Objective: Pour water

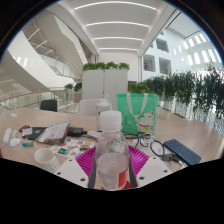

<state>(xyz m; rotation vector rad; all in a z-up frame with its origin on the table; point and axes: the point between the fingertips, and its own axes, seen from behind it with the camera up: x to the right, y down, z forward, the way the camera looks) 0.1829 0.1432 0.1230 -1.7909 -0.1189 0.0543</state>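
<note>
Bottle (110, 150) pinched in the claw (111, 168); green bag (137, 112), glasses (150, 148) and cup (46, 156) crowd the table (200, 140).

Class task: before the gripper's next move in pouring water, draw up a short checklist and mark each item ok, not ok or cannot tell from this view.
1. Bottle sits between the fingers of the gripper: ok.
2. Both pink pads press on the bottle: cannot tell.
3. Bottle upright: ok.
4. White cap off so that water can flow: not ok, it is on.
5. A receiving vessel in view: ok, a white cup stands to one side on the table.
6. Glasses clear of the bottle: ok, they lie apart, beside the green bag.
</note>
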